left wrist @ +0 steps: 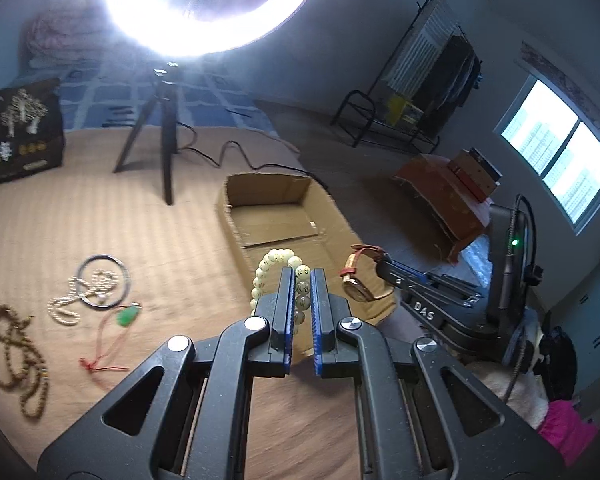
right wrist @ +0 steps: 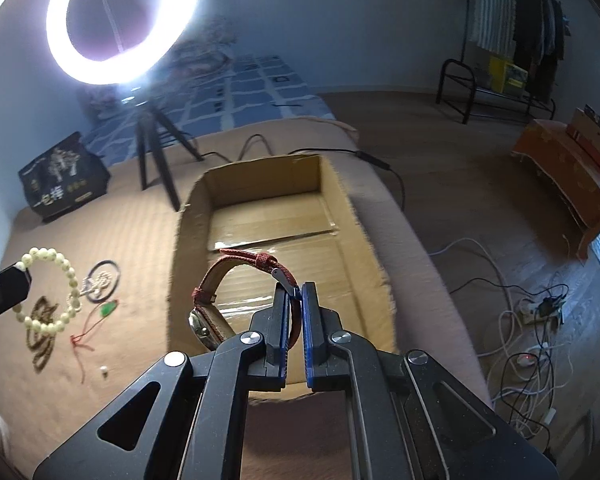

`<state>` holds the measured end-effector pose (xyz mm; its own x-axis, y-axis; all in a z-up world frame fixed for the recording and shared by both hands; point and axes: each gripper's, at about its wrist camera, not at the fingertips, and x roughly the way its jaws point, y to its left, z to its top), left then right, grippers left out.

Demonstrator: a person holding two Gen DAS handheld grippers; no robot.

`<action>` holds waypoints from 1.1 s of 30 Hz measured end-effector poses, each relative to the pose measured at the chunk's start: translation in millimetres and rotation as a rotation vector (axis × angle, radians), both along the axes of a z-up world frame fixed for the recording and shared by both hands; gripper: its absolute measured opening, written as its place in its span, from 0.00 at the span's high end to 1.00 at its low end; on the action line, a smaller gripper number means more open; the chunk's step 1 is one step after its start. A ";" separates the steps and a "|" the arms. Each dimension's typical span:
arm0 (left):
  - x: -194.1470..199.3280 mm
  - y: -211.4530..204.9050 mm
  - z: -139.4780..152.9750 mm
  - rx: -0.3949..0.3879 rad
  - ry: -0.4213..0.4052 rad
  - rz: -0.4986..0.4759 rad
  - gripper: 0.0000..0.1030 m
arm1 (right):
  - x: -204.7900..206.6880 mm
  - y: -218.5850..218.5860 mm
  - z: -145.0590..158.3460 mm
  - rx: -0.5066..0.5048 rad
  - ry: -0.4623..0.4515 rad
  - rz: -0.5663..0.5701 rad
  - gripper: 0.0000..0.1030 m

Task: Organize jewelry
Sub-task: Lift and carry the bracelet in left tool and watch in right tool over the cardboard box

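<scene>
Bed surface: cardboard box [right wrist: 284, 216] lies straight ahead, below the right gripper [right wrist: 296, 300], clamped on red-strap watch [right wrist: 220, 300]. Left gripper [left wrist: 302, 280] pinches bead bracelet [left wrist: 274, 262], nearing box's left wall.

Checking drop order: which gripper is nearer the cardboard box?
Right. The right gripper holds the watch over the cardboard box. The left gripper, gripping the bead bracelet, is beside the box's left wall.

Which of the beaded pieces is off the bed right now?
The pale cream bead bracelet, clamped in the left gripper; the brown bead necklace and white pearl strand lie on the tan cover.
</scene>
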<state>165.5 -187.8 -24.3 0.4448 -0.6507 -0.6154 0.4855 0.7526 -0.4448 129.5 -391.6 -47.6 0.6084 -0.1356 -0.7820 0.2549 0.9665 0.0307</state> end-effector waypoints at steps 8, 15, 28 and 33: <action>9.4 -30.1 -14.6 -0.012 0.036 -0.023 0.95 | 2.7 -17.5 -9.2 -0.011 0.028 -0.033 0.96; 11.6 -51.7 -32.1 0.008 0.067 -0.053 0.95 | 5.5 -21.4 -20.1 -0.020 0.063 -0.033 0.96; 13.9 -70.0 -55.7 0.056 0.101 -0.068 0.95 | 5.0 -31.8 -33.4 -0.023 0.109 -0.043 0.95; 14.6 -70.8 -58.6 0.064 0.103 -0.073 0.95 | 5.2 -31.9 -35.4 -0.015 0.115 -0.042 0.94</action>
<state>180.1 -258.6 -83.0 0.3298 -0.6370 -0.6968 0.4946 0.7453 -0.4472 134.6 -423.5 -83.0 0.5082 -0.1718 -0.8439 0.2963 0.9550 -0.0159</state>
